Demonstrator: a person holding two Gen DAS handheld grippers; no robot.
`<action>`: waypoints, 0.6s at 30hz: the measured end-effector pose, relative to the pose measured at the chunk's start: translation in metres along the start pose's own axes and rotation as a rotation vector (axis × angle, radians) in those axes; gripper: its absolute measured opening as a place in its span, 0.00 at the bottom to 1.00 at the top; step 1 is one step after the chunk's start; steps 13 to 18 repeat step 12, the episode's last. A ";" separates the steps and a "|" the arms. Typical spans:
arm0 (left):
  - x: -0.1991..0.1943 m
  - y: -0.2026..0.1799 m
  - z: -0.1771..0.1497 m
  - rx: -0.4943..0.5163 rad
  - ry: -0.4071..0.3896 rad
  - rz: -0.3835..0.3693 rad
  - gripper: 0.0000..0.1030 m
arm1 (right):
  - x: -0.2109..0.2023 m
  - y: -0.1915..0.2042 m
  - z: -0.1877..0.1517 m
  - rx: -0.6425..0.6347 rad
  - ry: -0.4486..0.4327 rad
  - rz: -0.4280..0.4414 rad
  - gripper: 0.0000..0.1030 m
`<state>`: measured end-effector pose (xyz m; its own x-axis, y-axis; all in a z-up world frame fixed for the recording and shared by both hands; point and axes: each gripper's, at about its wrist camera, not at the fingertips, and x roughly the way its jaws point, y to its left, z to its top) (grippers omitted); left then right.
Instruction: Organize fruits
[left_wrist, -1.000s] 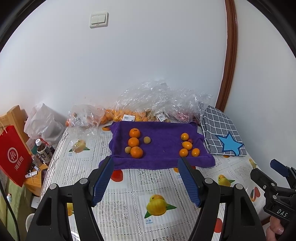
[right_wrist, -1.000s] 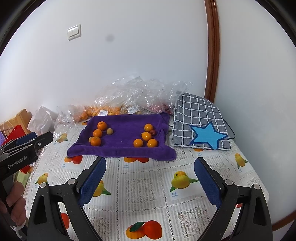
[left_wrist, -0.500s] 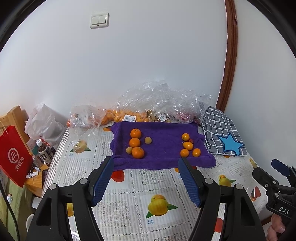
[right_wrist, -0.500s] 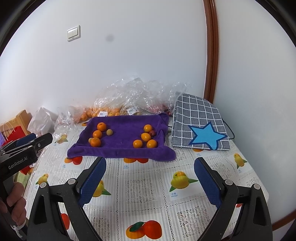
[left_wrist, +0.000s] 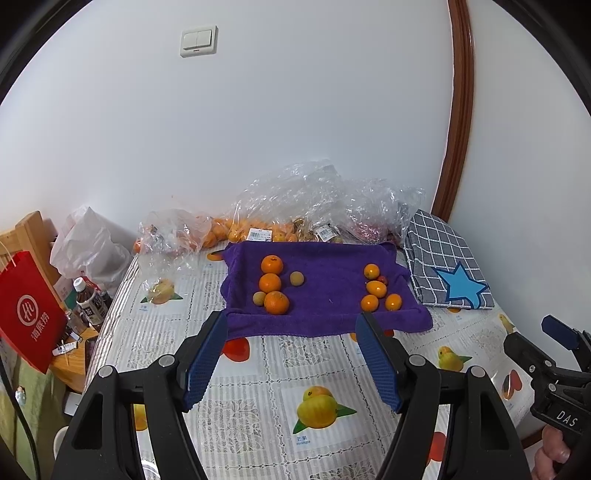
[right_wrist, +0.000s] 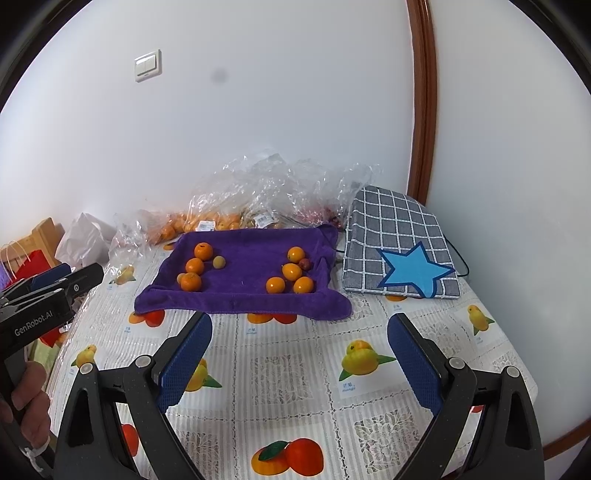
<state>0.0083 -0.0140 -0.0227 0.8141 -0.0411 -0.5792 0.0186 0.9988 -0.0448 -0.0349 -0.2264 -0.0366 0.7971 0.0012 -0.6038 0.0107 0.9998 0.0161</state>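
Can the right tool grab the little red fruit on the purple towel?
Probably yes. The right tool is open and empty, with bare tablecloth between it and the purple towel. But the little red fruit sits tight against an orange, so that might get bumped.

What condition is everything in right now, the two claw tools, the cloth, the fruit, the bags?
Left gripper: open, empty.
Right gripper: open, empty.
Purple towel: spread flat, edges rumpled.
Orange fruits: two loose clusters on the towel.
Clear plastic bags: crumpled, holding fruit.
Grey checked cushion: lying flat.

Left claw (left_wrist: 291, 325) agape, empty; right claw (right_wrist: 301, 326) agape, empty.
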 end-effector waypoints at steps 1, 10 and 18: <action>0.000 0.000 0.000 -0.001 0.000 0.000 0.68 | 0.000 -0.001 0.000 0.001 0.000 0.000 0.92; 0.003 0.003 0.000 -0.011 -0.002 0.005 0.70 | 0.003 0.001 -0.001 -0.004 -0.001 0.004 0.92; 0.003 0.003 0.000 -0.006 -0.001 0.003 0.72 | 0.003 0.003 -0.001 -0.011 -0.001 0.007 0.92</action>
